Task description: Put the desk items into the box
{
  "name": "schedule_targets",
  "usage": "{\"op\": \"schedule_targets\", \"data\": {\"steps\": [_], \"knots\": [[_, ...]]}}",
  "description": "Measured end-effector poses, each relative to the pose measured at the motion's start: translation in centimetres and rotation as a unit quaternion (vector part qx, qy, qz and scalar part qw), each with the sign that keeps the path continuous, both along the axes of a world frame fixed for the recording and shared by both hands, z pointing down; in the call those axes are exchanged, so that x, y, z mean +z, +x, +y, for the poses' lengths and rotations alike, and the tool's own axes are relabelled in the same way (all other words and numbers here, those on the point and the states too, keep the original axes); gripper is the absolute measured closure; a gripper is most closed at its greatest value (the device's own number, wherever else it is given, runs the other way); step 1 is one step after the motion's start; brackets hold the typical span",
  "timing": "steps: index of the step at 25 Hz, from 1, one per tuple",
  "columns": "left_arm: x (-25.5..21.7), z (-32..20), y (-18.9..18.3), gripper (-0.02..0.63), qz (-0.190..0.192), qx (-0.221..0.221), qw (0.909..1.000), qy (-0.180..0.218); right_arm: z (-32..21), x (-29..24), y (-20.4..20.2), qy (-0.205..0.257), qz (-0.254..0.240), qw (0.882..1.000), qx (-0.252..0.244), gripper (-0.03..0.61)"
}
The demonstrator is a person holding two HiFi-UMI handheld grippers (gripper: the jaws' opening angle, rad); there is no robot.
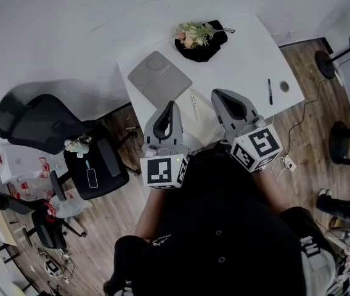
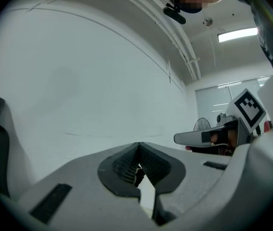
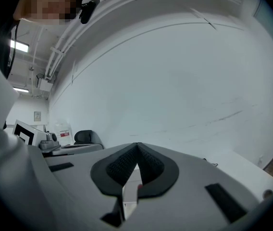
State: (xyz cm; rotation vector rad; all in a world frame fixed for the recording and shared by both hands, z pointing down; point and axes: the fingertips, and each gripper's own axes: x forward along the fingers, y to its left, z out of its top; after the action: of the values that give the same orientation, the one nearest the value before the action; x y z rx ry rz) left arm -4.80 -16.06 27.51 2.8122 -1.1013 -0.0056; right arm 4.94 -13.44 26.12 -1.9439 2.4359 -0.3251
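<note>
Desk items lie spread over the smooth white bench [image 1: 243, 54]: a slim black pen [image 1: 270, 91] with a small round disc [image 1: 284, 86] just beside it, a flat grey rounded pad [image 1: 159, 78], and pale flowers [image 1: 193, 34] on a black wrap [image 1: 204, 49] at the far edge. The left gripper [image 1: 171, 105] and right gripper [image 1: 215, 94] hover over the near edge, ribbed jaw tips pressed together, both empty.

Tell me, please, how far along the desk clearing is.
Done: nothing looks packed. The black pen, round item, flowers and white stick all lie on the desk by the flat grey box. In hand: nothing; left gripper and right gripper are shut, empty. Left: everything.
</note>
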Motion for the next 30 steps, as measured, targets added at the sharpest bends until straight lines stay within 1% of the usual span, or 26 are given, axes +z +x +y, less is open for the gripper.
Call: {"op": "schedule_targets", "data": {"steps": [5, 16, 23, 27, 30], "knots": [[0.2, 0.8, 0.0, 0.606, -0.003, 0.000, 1.0000, -0.002, 0.6, -0.2, 0.5, 0.006, -0.005, 1.000, 0.010, 0.580], [0.1, 2.0, 0.6, 0.606, -0.007, 0.008, 0.9999, 0.003, 1.7, 0.3, 1.1, 0.004, -0.001, 1.000, 0.017, 0.580], [1.1, 2.5, 0.8, 0.606, -0.006, 0.010, 0.9998, -0.013, 2.2, 0.8, 1.2, -0.002, -0.006, 1.000, 0.020, 0.580], [0.8, 2.7, 0.9, 0.606, -0.009, 0.013, 0.9999, -0.006, 2.5, 0.7, 1.0, -0.001, -0.005, 1.000, 0.021, 0.580], [0.8, 2.7, 0.7, 0.606, -0.007, 0.009, 0.9999, -0.009, 2.6, 0.6, 0.8, 0.000, -0.005, 1.000, 0.019, 0.580]]}}
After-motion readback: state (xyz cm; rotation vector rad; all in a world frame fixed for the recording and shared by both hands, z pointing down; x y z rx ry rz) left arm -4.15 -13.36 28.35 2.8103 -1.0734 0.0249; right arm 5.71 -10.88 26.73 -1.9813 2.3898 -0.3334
